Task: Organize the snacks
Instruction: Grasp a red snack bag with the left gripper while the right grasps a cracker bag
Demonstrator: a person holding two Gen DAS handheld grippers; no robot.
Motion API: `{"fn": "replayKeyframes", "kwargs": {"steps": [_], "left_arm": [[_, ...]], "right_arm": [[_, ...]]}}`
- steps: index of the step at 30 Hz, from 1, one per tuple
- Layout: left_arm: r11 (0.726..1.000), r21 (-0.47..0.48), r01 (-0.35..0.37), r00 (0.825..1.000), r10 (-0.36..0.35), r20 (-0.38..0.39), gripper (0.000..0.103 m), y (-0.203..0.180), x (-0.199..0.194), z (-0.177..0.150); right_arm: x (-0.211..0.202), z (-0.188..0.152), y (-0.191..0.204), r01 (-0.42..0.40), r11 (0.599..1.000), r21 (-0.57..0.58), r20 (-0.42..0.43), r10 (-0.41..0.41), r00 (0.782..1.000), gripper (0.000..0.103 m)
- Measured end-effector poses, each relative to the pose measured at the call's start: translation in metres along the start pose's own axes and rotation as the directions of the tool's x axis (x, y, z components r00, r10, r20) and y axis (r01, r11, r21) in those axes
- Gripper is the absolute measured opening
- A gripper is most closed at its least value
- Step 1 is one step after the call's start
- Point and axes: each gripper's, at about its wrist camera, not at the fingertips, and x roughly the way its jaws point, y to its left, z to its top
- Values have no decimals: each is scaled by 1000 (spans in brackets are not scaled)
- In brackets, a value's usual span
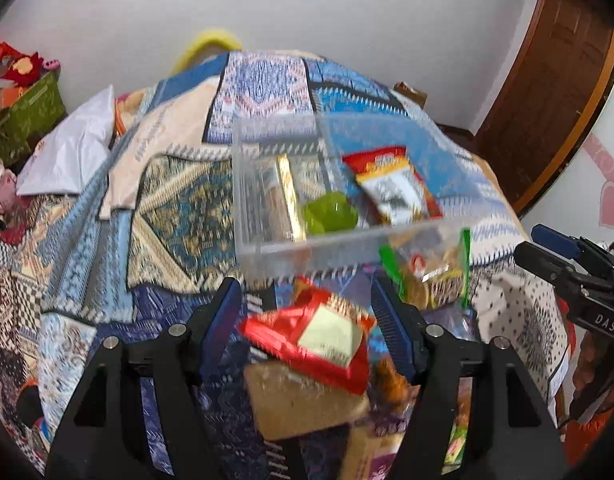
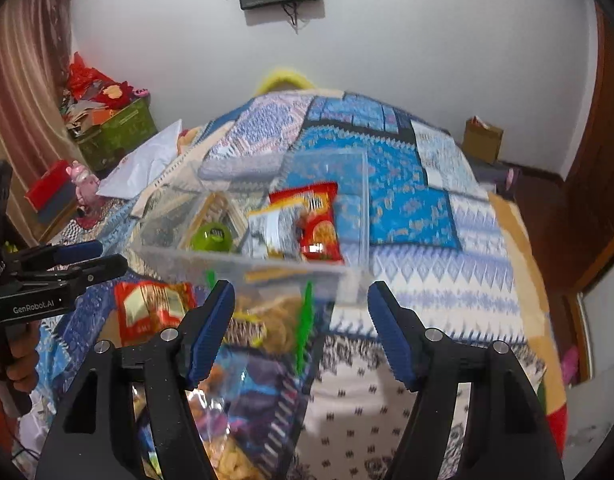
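Note:
A clear plastic box (image 1: 347, 242) (image 2: 243, 264) stands on the patchwork quilt. It holds a red and white packet (image 1: 391, 184) (image 2: 319, 224), a green jelly cup (image 1: 329, 214) (image 2: 211, 238) and a gold-wrapped bar (image 1: 289, 196). In front of the box lie a red foil packet (image 1: 319, 340) (image 2: 151, 312) and a clear bag with green edges (image 1: 431, 276) (image 2: 275, 320). My left gripper (image 1: 305, 296) (image 2: 107, 258) is open above the red foil packet, pads apart from it. My right gripper (image 2: 301, 296) (image 1: 535, 244) is open over the clear bag, gripping nothing.
More snack packs are piled under both grippers at the quilt's near edge. A white bag (image 1: 71, 156) and a green storage box (image 1: 31, 116) (image 2: 115, 136) are at the left. A cardboard box (image 2: 483, 138) and a wooden door (image 1: 547, 100) are at the right.

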Motion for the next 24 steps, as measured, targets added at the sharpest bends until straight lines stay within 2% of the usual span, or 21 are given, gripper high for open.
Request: {"fn": "replayKeyframes", "kwargs": {"steps": [6, 13, 17, 21, 24], "left_arm": [[1000, -5, 6, 998, -6, -63, 71, -1, 22, -19], [998, 57, -10, 999, 12, -38, 88, -14, 33, -19], [996, 78, -53, 997, 57, -48, 90, -13, 47, -17], [999, 46, -20, 999, 22, -49, 93, -2, 52, -17], [999, 40, -26, 998, 28, -51, 94, 2, 57, -16]], "right_arm": [[23, -14, 0, -15, 1000, 4, -77, 15, 997, 66], [46, -18, 7, -49, 999, -6, -131, 47, 990, 66], [60, -16, 11, -70, 998, -2, -157, 68, 985, 73], [68, -15, 16, -102, 995, 2, -173, 101, 980, 76], [74, -13, 20, -118, 993, -1, -182, 116, 976, 76]]}}
